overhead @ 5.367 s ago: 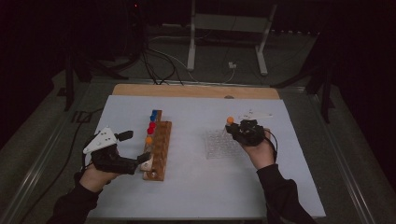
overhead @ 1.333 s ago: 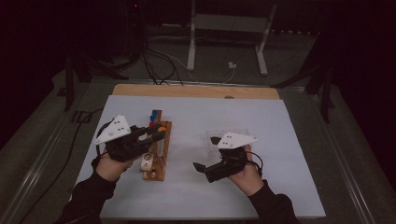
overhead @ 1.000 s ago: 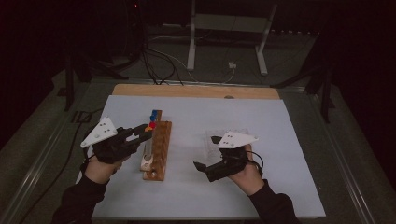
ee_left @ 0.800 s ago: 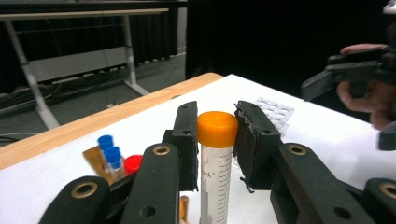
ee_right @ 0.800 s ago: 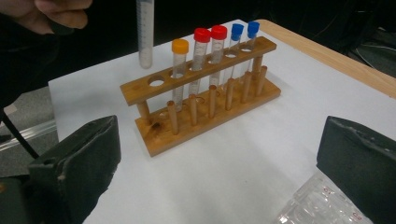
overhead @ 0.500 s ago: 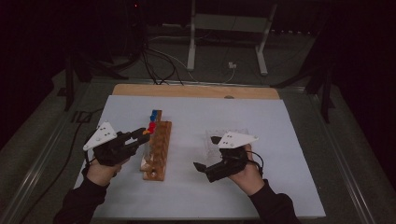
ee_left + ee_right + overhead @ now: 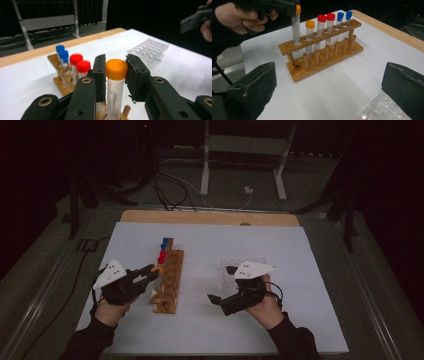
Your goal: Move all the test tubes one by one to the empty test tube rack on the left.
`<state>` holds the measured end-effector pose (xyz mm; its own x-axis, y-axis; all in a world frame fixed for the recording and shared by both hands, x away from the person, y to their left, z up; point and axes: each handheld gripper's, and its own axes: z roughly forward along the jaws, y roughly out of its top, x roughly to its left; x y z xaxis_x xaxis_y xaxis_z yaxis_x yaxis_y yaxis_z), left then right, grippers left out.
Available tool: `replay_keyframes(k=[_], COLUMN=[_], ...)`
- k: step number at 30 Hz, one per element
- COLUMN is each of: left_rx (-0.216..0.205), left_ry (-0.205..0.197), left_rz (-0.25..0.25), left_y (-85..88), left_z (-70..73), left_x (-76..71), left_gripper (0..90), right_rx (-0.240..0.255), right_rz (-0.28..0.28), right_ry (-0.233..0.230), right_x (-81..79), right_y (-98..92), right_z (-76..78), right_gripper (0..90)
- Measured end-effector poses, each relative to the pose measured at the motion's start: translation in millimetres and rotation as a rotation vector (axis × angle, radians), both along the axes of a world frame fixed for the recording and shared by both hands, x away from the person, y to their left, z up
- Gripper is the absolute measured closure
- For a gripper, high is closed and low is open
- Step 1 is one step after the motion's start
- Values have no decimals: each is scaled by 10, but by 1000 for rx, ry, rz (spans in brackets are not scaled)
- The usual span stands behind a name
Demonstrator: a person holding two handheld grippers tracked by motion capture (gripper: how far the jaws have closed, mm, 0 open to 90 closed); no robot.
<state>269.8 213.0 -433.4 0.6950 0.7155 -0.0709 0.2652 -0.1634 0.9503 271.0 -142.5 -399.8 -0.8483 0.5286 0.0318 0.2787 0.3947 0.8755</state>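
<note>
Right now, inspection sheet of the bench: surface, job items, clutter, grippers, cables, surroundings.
Surface: white sheet over a wooden table edge.
Job's things: wooden rack holding two blue, two red and one orange-capped tube; another orange-capped tube partly down in the end hole.
Clutter: clear well plate beside the rack.
Grippers: left gripper shut on the orange-capped tube; right gripper open, holding nothing.
Cables: bundle on the floor behind the table.
Surroundings: dark room, metal stand.
</note>
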Motion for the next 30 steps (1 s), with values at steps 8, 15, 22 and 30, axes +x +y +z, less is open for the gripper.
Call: replay_keyframes(k=[8, 15, 22, 30], left_rx=[50, 78, 99, 112], left_ry=[40, 58, 63, 69], left_rz=[-2, -14, -26, -24], left_y=[5, -15, -30, -32], left_z=[-119, -163, -209, -196], left_x=[-33, -15, -6, -15], left_gripper=[716, 716, 715, 714], right_rx=[2, 1, 1, -5], right_rz=[2, 8, 11, 12], right_ry=[6, 9, 11, 11], right_x=[7, 10, 10, 9], right_y=[-6, -4, -11, -11], right_z=[3, -2, -4, -5], right_gripper=[0, 0, 0, 0])
